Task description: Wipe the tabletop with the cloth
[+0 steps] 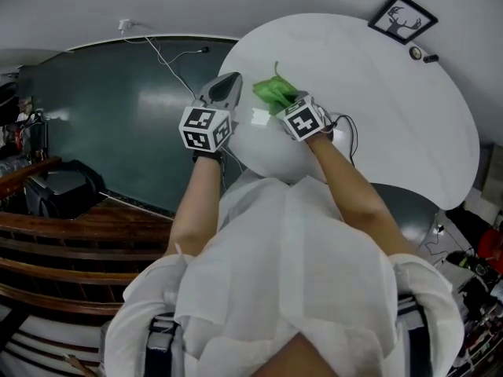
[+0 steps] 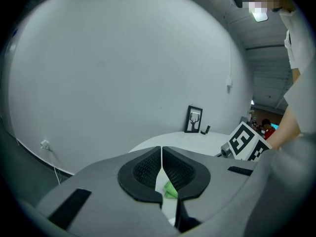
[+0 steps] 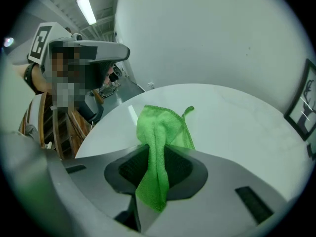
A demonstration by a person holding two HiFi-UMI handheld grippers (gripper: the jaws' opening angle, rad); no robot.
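My right gripper [image 3: 157, 157] has its fingers clamped on the cloth [image 3: 163, 125], which runs between them and spreads ahead of them over the table [image 3: 237, 117]. My left gripper [image 2: 161, 152] hovers nearby, fingers pressed together on nothing.

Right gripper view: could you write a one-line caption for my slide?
The right gripper grips a bright green microfibre cloth, with the round white tabletop ahead.
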